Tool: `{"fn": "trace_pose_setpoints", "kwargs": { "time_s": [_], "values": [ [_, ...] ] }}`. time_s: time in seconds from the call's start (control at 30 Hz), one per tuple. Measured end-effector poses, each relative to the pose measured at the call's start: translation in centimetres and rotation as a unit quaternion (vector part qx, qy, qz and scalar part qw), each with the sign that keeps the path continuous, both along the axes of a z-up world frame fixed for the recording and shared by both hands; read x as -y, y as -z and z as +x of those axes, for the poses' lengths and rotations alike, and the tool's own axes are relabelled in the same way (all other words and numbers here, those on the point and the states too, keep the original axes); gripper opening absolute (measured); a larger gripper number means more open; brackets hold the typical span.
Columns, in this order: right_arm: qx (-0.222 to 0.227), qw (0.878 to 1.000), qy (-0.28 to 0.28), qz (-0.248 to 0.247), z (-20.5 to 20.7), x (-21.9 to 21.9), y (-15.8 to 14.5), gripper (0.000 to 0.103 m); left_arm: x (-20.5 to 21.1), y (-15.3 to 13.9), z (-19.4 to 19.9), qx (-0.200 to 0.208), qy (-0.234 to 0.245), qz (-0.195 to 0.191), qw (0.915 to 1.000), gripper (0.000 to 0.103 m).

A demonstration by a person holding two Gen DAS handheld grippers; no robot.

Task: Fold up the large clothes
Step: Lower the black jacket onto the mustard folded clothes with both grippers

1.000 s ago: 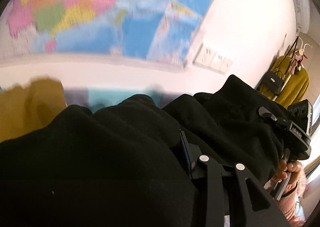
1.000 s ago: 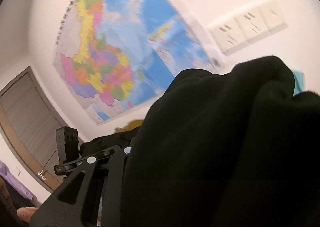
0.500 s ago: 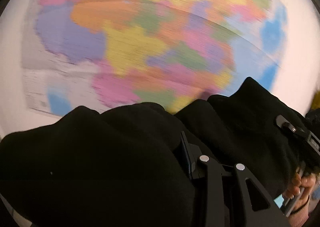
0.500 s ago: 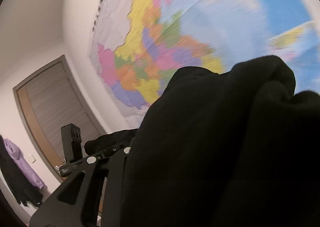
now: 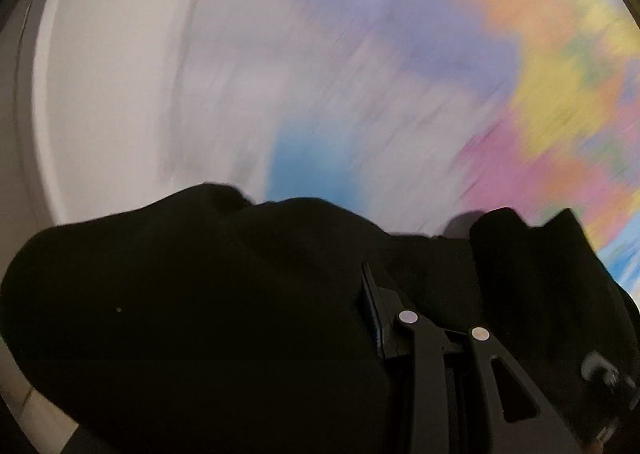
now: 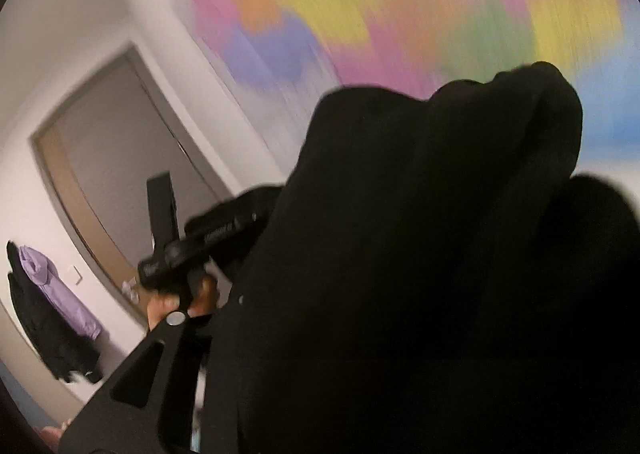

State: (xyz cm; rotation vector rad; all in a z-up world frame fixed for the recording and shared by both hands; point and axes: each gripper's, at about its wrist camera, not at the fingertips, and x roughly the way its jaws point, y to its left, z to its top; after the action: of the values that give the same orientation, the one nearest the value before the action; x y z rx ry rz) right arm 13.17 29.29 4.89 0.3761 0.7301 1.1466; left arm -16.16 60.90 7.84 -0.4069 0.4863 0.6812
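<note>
A big black garment fills the lower half of the left wrist view, draped over my left gripper, which is shut on it. Only the right finger with its blue pad shows. In the right wrist view the same black garment bunches over my right gripper and hides the fingertips. Its jaws are opening, with the cloth still between them. A hand holds the left gripper at left, its fingers buried in the cloth. Both views are blurred by motion.
A coloured wall map covers the white wall behind the garment. Off to the left in the right wrist view are a grey door and purple and black clothes hanging on the wall.
Both grippers have swung left along the wall with the garment still in them. The map slid right, the sockets and yellow clothes left view, and the door grew larger.
</note>
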Motion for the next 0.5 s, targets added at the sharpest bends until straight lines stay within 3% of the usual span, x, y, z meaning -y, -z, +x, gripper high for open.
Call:
{"fn": "trace_pose_setpoints", "kwargs": {
  "time_s": [0.07,0.1,0.2,0.23,0.27,0.3,0.43,0.47,0.5],
  "values": [
    [-0.037,0.998,-0.012,-0.043,-0.3,-0.4,3.7,0.035,-1.8,5.1,-1.1,-0.026,-0.021,-0.047,0.9983,0.032],
    [-0.045,0.998,-0.012,-0.045,-0.4,0.0,4.4,0.039,-2.6,7.2,-2.2,-0.018,-0.027,-0.076,0.9966,0.033],
    [-0.057,0.998,-0.017,-0.029,-0.6,2.6,4.4,0.051,-3.3,8.0,-4.9,0.029,-0.024,-0.106,0.9937,0.039],
    [-0.057,0.998,-0.019,-0.023,-0.7,3.6,4.0,0.056,-3.2,7.7,-5.2,0.027,-0.024,-0.100,0.9943,0.040],
    [-0.054,0.998,-0.011,-0.020,-0.8,4.7,3.1,0.067,-3.1,7.4,-5.2,0.022,-0.023,-0.094,0.9951,0.041],
    [-0.052,0.998,0.000,-0.018,-0.9,5.8,2.8,0.069,-3.2,7.2,-5.1,0.015,-0.023,-0.088,0.9958,0.042],
    [-0.078,0.996,0.044,-0.011,0.3,10.1,3.2,0.071,-2.4,6.5,-5.4,0.002,-0.017,-0.087,0.9961,0.043],
    [-0.093,0.994,0.051,-0.008,1.1,10.6,3.6,0.065,-2.0,6.5,-5.4,0.002,-0.016,-0.088,0.9960,0.045],
    [-0.100,0.994,0.048,-0.002,1.6,10.6,3.6,0.051,-2.0,6.4,-5.5,0.000,-0.017,-0.088,0.9959,0.045]
  ]
}}
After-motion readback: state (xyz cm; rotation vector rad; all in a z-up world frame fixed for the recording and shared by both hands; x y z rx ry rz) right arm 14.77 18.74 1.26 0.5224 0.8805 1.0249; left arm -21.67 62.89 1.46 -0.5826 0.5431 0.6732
